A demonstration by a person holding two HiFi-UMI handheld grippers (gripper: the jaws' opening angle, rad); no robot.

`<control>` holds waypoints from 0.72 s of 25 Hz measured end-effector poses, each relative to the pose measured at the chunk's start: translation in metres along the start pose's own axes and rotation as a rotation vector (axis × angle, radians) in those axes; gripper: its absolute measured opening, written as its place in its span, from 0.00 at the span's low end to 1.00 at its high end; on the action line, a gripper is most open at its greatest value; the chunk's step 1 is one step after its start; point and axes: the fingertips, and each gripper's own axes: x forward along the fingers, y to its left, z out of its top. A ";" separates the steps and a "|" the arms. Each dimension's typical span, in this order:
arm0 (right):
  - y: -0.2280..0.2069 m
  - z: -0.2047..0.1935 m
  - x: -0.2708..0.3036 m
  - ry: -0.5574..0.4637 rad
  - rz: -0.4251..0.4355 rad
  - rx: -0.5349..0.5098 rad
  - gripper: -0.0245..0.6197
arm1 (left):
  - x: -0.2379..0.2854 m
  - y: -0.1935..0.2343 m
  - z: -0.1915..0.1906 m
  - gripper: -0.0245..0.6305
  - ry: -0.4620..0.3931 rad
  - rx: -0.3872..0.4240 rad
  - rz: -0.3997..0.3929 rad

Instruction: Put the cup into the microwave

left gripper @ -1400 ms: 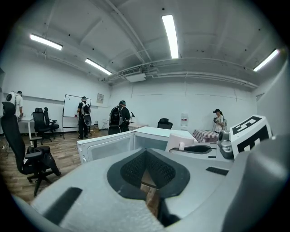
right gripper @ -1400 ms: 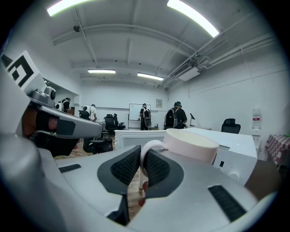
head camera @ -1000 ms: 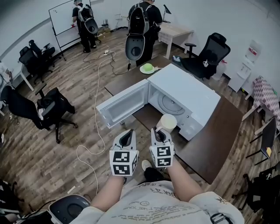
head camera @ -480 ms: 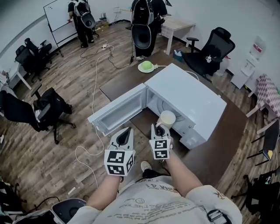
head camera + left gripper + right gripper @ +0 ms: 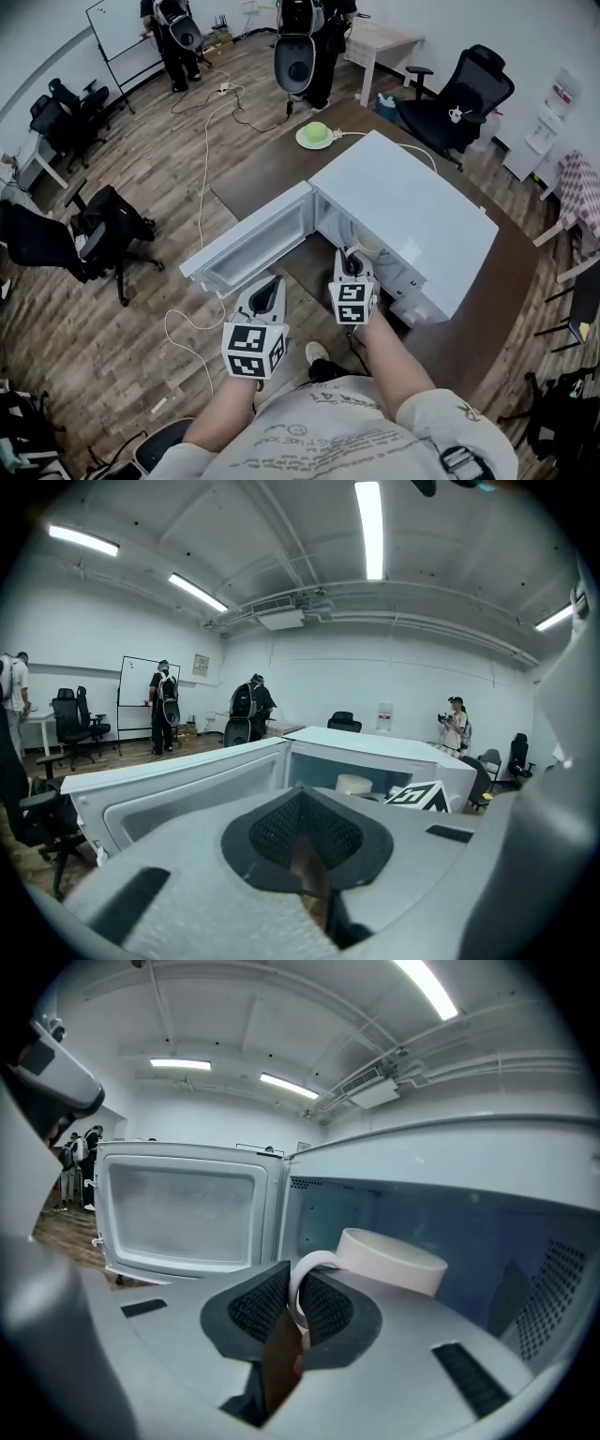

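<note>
A white microwave (image 5: pixel 403 216) stands on the dark table (image 5: pixel 267 169) with its door (image 5: pixel 246 246) swung open to the left. My right gripper (image 5: pixel 352 263) reaches into the cavity mouth, shut on the handle of a cream cup (image 5: pixel 367 246); the microwave's top hides most of the cup in the head view. In the right gripper view the cup (image 5: pixel 390 1260) hangs upright inside the cavity, its handle pinched at my right gripper (image 5: pixel 298 1309). My left gripper (image 5: pixel 269 287) is shut and empty, in front of the open door. The left gripper view shows the cup (image 5: pixel 354 784) inside the microwave (image 5: pixel 375 747).
A green item on a plate (image 5: pixel 316 135) lies at the table's far end. Office chairs (image 5: pixel 103 234) stand at the left, another chair (image 5: pixel 459 98) at the back right. People (image 5: pixel 300 37) stand beyond the table. A cable (image 5: pixel 202 216) runs across the wooden floor.
My right gripper has carried the cup forward from in front of the microwave into its cavity. The left gripper has stayed shut near the door.
</note>
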 end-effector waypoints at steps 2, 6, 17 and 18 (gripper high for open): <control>-0.009 0.001 0.009 -0.005 -0.018 -0.001 0.10 | 0.005 0.001 -0.002 0.06 0.011 0.000 0.000; -0.027 0.000 0.024 0.002 -0.065 -0.031 0.10 | 0.012 0.001 -0.006 0.06 0.030 0.008 -0.001; -0.040 -0.019 0.048 0.044 -0.104 -0.054 0.10 | 0.022 0.008 -0.013 0.06 0.061 0.009 0.007; -0.040 -0.022 0.049 0.050 -0.104 -0.054 0.10 | 0.023 0.008 -0.013 0.06 0.064 0.010 0.006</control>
